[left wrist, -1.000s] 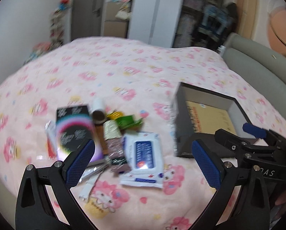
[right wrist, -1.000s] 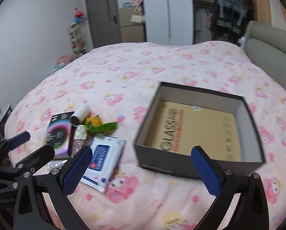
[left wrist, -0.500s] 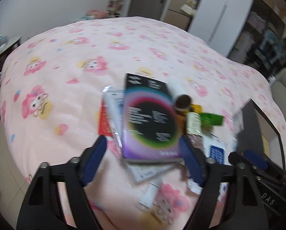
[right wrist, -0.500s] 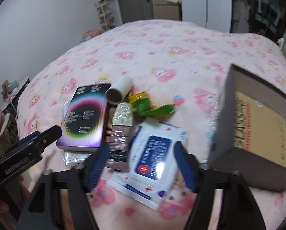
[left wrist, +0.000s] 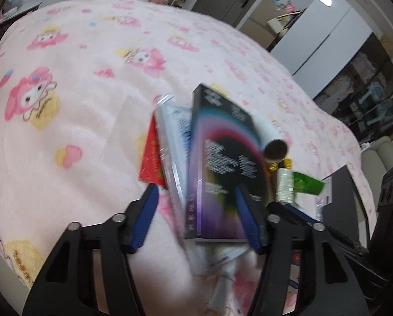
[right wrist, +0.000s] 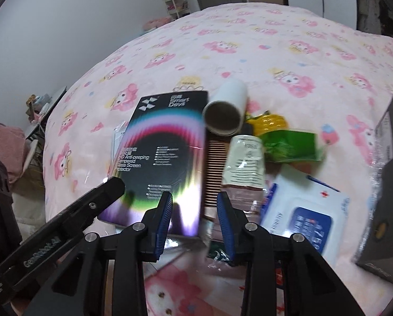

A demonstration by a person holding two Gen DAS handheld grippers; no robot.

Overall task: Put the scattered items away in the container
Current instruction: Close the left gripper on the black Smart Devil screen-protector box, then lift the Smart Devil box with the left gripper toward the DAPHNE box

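left claw (left wrist: 196, 216): tilted downward, jaws part open, just been closing
right claw (right wrist: 193, 218): tilted downward, jaws narrow, just been closing

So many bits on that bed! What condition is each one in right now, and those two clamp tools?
Black box: open-topped, at the pile's right.
Screen protector box: lying flat, not gripped.
Cardboard tube: on its side, open end facing us.
Wipes pack: lying flat, label up.
Green wrapper: crumpled.
Left hand-held gripper: jaws have just been closing, astride the screen protector box, not pressing.
Right hand-held gripper: jaws have just been closing, narrow gap, gripping nothing.
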